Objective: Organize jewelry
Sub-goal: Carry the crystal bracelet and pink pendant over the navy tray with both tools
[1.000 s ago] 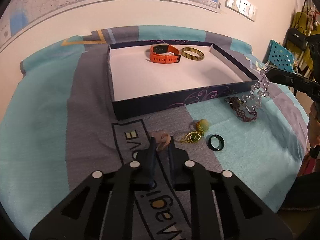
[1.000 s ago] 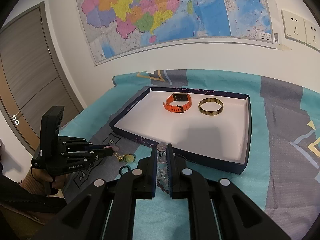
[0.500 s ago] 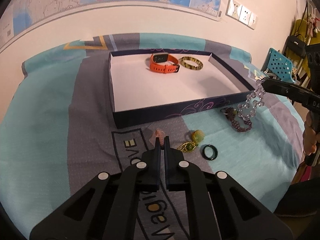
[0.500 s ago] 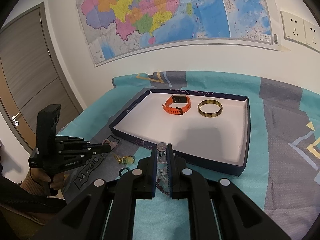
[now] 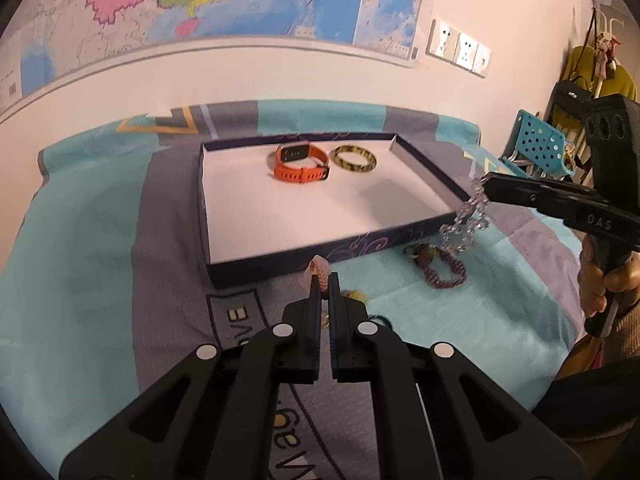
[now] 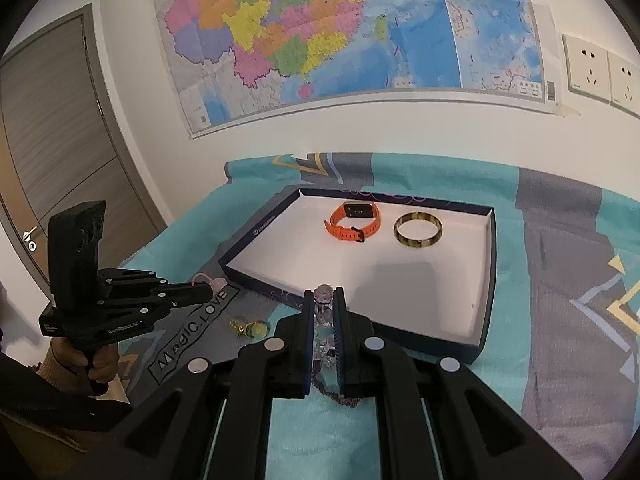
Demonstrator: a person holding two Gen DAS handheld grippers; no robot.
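A dark blue tray [image 5: 288,258] with a white floor holds an orange watch [image 5: 301,163] and a yellow-black bangle [image 5: 354,158]. My left gripper [image 5: 325,280] is shut on a pink braided bracelet [image 5: 320,270], held above the cloth near the tray's front wall. My right gripper [image 6: 323,298] is shut on a clear crystal bead bracelet [image 6: 323,320], which hangs by the tray's near right corner [image 5: 466,220]. A purple beaded bracelet [image 5: 438,266], a gold-green pendant [image 6: 250,327] and a dark ring [image 5: 380,320] lie on the cloth.
The table is covered by a teal and grey cloth [image 5: 100,248]. A wall with a map [image 6: 320,28] stands behind. A blue perforated basket [image 5: 538,142] is at the far right, a door [image 6: 52,140] at the left.
My left gripper shut on the pink bracelet and lifted it off the cloth toward the tray. My right gripper lifted the crystal bracelet higher, toward the tray's corner.
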